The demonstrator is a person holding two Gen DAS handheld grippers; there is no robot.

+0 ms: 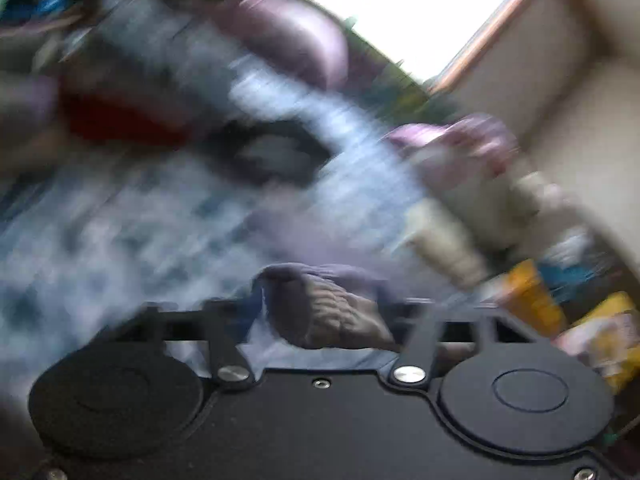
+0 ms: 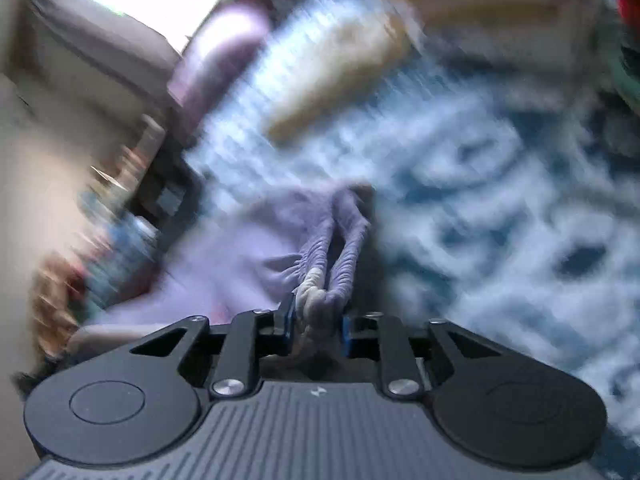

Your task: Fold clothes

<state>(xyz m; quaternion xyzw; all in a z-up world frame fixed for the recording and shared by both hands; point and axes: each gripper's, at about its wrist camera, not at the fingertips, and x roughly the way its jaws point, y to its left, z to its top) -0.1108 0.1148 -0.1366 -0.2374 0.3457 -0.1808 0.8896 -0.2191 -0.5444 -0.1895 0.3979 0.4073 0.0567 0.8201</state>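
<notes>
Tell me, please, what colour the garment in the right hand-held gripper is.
Pale lavender garment, clearest in the right wrist view.

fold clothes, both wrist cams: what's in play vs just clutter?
In play:
- lavender ribbed garment, bunched hem clamped in the right gripper
- left gripper, the same lavender fabric bunched at its fingers
- blue-and-white patterned bedspread underneath

Lying about:
- beige folded cloth
- purple pillow
- red cloth
- yellow packets

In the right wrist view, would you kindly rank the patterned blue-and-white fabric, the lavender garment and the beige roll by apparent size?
1. Patterned blue-and-white fabric
2. Lavender garment, near the camera, so unsure
3. Beige roll
</notes>
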